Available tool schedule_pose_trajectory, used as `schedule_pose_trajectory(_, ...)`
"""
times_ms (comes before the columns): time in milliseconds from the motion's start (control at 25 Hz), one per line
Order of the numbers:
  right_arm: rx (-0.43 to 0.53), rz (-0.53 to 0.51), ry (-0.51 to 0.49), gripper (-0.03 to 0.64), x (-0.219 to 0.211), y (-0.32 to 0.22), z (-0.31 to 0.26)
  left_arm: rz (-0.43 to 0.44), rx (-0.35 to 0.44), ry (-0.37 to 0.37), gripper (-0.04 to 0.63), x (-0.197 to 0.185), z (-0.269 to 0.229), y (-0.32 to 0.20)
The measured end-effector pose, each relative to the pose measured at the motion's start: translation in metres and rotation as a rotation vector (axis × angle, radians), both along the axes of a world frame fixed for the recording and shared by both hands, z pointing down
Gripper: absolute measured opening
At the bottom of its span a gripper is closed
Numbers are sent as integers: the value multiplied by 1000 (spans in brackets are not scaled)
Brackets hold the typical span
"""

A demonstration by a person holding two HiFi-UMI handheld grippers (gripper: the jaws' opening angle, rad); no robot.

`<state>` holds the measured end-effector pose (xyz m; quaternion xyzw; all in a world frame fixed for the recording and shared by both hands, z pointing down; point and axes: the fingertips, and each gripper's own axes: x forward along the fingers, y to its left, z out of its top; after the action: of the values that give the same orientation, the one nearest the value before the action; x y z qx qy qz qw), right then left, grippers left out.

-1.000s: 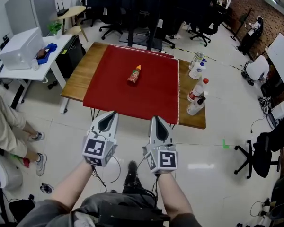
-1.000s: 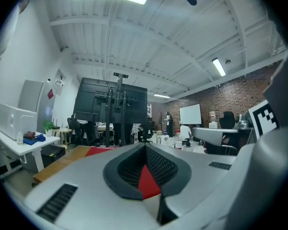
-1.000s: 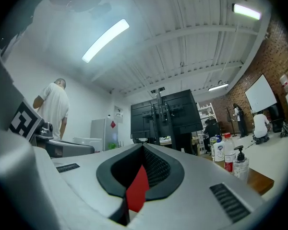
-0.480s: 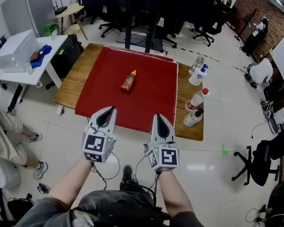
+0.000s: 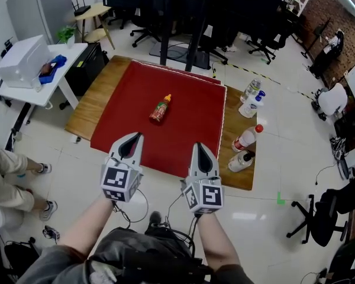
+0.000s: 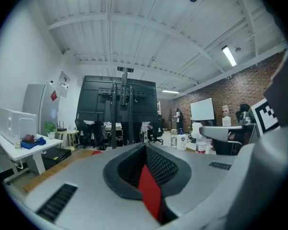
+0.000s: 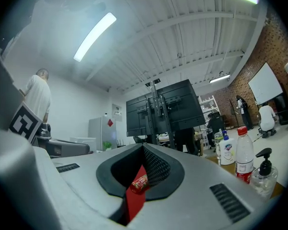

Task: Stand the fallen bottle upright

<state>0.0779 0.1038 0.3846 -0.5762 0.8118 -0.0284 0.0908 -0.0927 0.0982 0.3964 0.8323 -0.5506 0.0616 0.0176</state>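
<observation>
A wooden bench (image 5: 94,102) sits mid-frame, mostly covered by a red cloth (image 5: 183,129). A small bottle (image 5: 160,109) lies on its side near the cloth's centre. Upright bottles (image 5: 247,138) line the bare right-hand strip.

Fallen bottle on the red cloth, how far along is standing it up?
Done: nothing; the small red sauce bottle with the orange cap lies on its side on the red cloth. In hand: nothing; the left gripper and right gripper are shut, empty, short of it at the cloth's near edge. Left: reach, grasp, stand it upright.
</observation>
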Motion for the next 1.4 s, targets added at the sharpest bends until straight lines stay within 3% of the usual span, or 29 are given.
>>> schedule_pose_trajectory(280, -1, -24, 10, 3, -7, -26, -1, 8, 12, 15, 40, -2, -3, -19)
schedule_pose_trajectory(520, -25, -26, 23, 3, -19, -60, 6, 24, -23, 17, 41, -9, 6, -52)
schedule_pose_trajectory(1080, -40, 70, 60, 3, -34, -191, 16, 85, -111, 20, 41, -29, 47, -194)
schedule_pose_trajectory(1400, -74, 119, 65, 3, -37, -251, 27, 126, -216, 22, 41, -25, 72, -261)
